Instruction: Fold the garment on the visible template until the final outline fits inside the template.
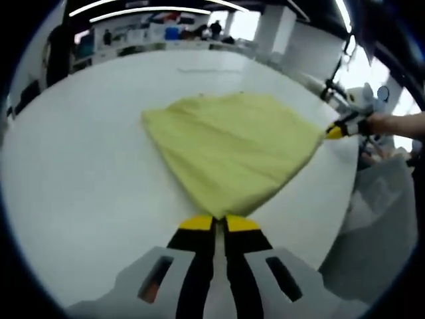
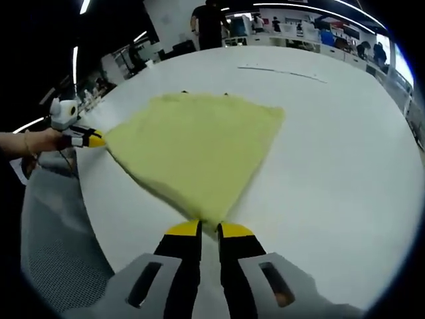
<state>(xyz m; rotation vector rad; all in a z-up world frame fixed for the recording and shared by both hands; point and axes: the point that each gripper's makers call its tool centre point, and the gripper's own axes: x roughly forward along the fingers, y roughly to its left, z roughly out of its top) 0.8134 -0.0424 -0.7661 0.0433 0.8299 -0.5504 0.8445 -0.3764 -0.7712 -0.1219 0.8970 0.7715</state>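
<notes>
Left tool (image 1: 220, 223): two black jaws tipped yellow, rising from 6 o'clock out of a pale grey housing with two dark slanted slots. Right tool (image 2: 209, 230): same build, black jaws, yellow tips, grey slotted base. In the right gripper view at 9 o'clock, a hand (image 2: 41, 142) wearing a thin bracelet at the wrist; white boxy body above that tool's yellow tip.

Long ceiling light strips (image 1: 143, 8) give bright, even light, and the round white table (image 2: 332, 139) is nearly washed out. The far right window glares in the left gripper view. Everything looks slightly soft, and the fisheye bends the edges.
</notes>
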